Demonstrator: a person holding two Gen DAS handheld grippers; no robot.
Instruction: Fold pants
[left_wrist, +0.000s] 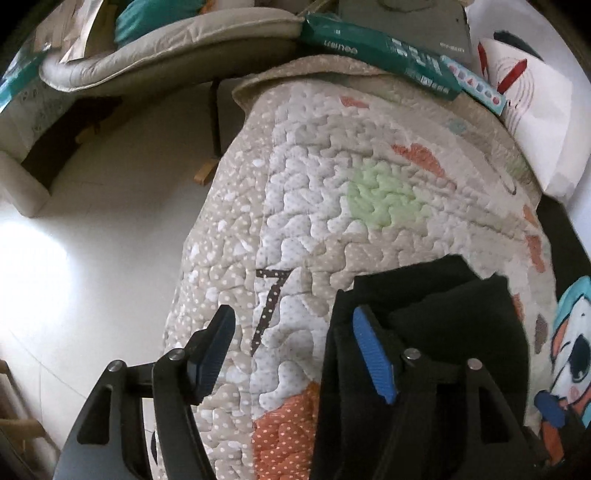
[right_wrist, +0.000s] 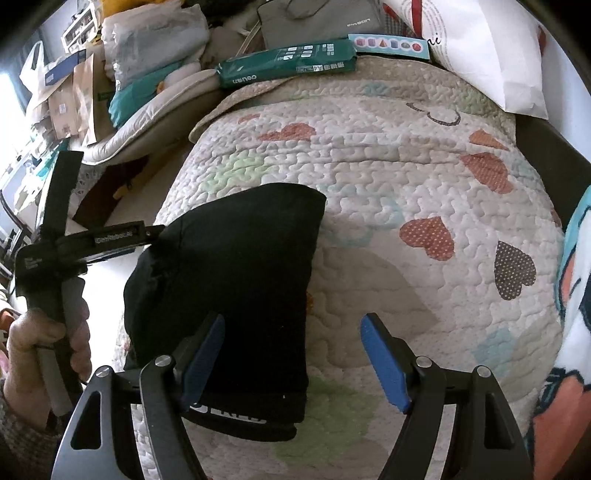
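The black pants (right_wrist: 236, 280) lie folded on the quilt (right_wrist: 406, 184), long way pointing away from the right gripper (right_wrist: 293, 354), which sits nearest, wide open and holding nothing; the left gripper (left_wrist: 295, 354) is wide open and empty too.

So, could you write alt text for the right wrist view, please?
Folded black pants lie on a quilted bedspread with hearts, with the open right gripper above their near edge. At left, a hand holds the left gripper at the pants' side.
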